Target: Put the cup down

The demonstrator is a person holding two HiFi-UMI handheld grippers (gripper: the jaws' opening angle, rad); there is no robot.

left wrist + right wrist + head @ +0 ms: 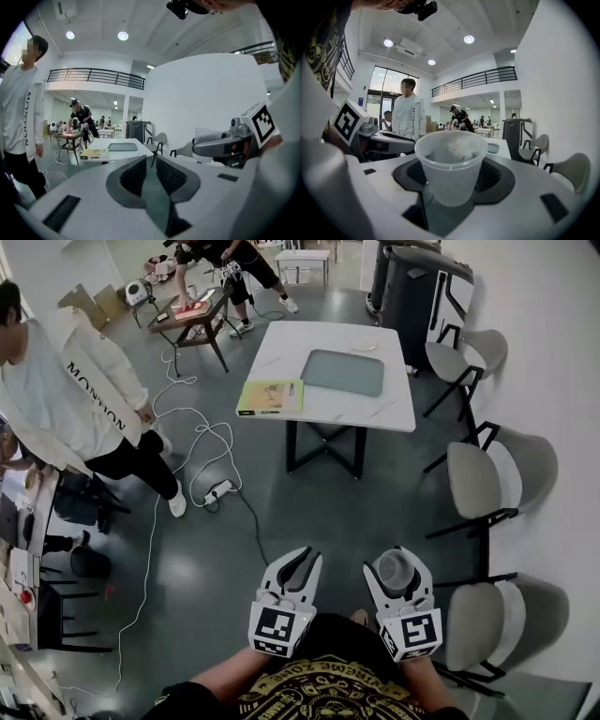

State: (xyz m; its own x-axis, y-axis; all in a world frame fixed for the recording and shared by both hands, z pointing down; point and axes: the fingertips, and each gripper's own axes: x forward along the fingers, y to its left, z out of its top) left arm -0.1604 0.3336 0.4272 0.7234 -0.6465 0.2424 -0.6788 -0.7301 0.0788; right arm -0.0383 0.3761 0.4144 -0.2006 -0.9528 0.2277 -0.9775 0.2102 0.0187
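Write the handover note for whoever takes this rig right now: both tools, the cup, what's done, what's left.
Left tool: jaws slightly apart, empty.
Right tool: shut on the translucent cup, which is upright and held in the air over the floor.
Done: cup is gripped.
Left: set it down, probably on the white table ahead, clear of the grey tray; then open the jaws.
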